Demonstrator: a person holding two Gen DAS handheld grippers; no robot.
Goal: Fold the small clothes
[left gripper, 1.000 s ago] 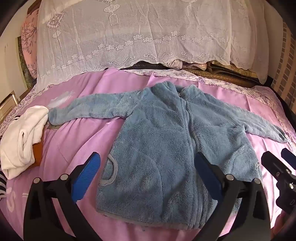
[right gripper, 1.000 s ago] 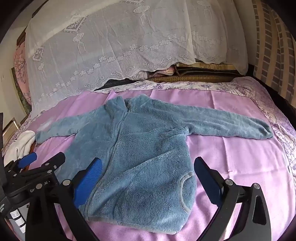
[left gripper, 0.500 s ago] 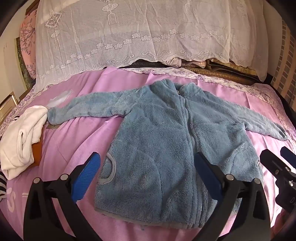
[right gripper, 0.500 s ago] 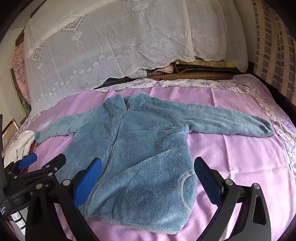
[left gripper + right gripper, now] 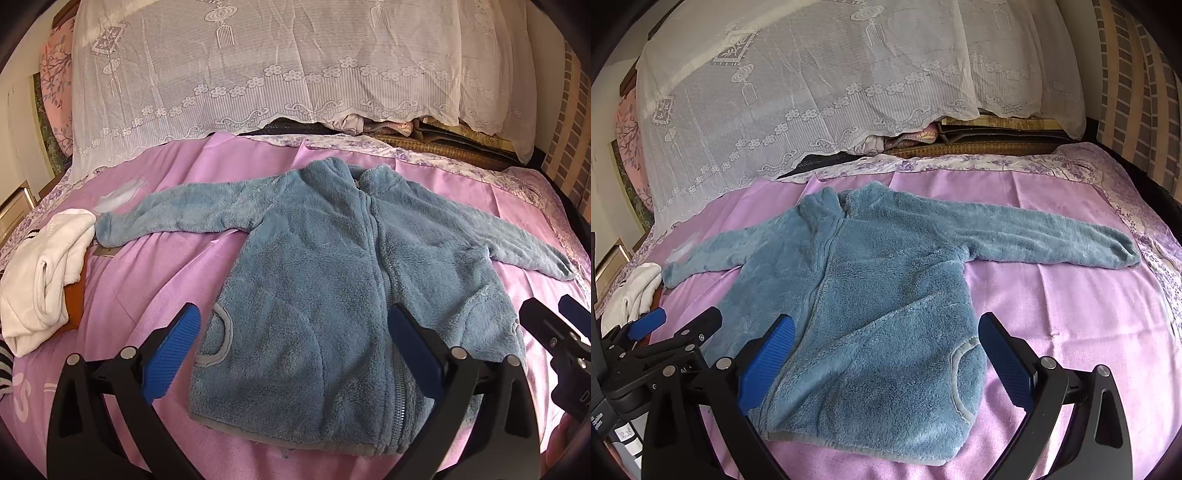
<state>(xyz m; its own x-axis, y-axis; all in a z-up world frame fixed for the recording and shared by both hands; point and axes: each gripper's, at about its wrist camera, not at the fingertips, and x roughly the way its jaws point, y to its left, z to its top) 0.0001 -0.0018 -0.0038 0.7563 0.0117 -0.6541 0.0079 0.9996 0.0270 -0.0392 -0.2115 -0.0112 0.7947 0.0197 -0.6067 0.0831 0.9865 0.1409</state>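
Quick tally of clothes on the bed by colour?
Blue fleece jacket: 1
White garment: 1
Orange item, mostly hidden under the white one: 1
Striped piece at frame edge: 1
Total: 4

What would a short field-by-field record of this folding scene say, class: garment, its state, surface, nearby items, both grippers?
garment: blue fleece jacket
state: flat, zipped, both sleeves spread, unfolded
surface: pink bedsheet
nearby: white garment beside the jacket's left sleeve cuff
left gripper: open, above hem, holding nothing
right gripper: open, above hem, holding nothing
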